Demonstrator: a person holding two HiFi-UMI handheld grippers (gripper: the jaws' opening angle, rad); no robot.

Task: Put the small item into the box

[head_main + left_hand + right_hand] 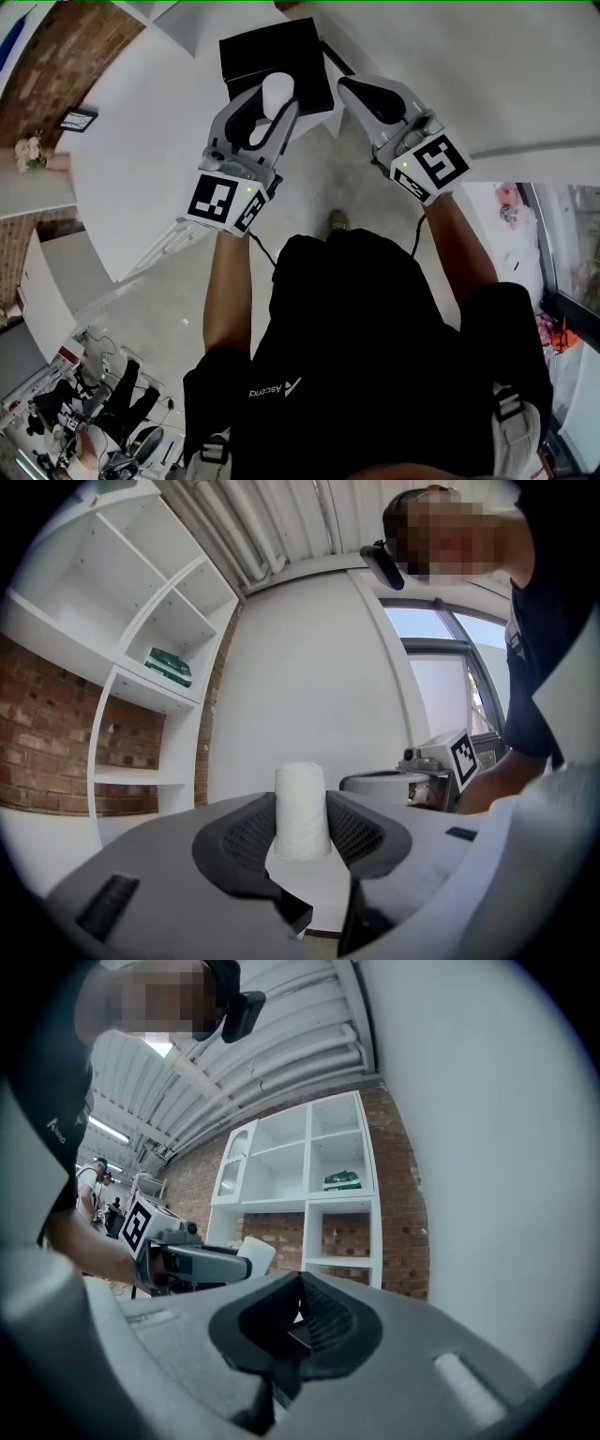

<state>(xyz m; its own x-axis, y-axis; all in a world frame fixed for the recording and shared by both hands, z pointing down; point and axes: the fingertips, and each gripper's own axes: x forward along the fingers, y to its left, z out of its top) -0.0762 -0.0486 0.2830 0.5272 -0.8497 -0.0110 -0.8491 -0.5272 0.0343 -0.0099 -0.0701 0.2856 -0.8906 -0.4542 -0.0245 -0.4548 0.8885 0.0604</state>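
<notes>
A small white cylinder (277, 92) stands upright between the fingers of my left gripper (273, 105), which is shut on it. It hangs over the near edge of a black box (267, 47) on the white table (141, 150). In the left gripper view the cylinder (301, 808) sits between the two black pads (242, 841), held at its lower half. My right gripper (359, 91) is just right of the box, jaws together and empty. The right gripper view shows its pads (323, 1321) closed, with the left gripper and the cylinder (255, 1252) off to its left.
A white shelf unit (141, 630) stands against a brick wall, with a green item (170, 667) on one shelf. Flowers (29, 150) sit at the far left. Other people and equipment (94, 403) are on the floor at lower left.
</notes>
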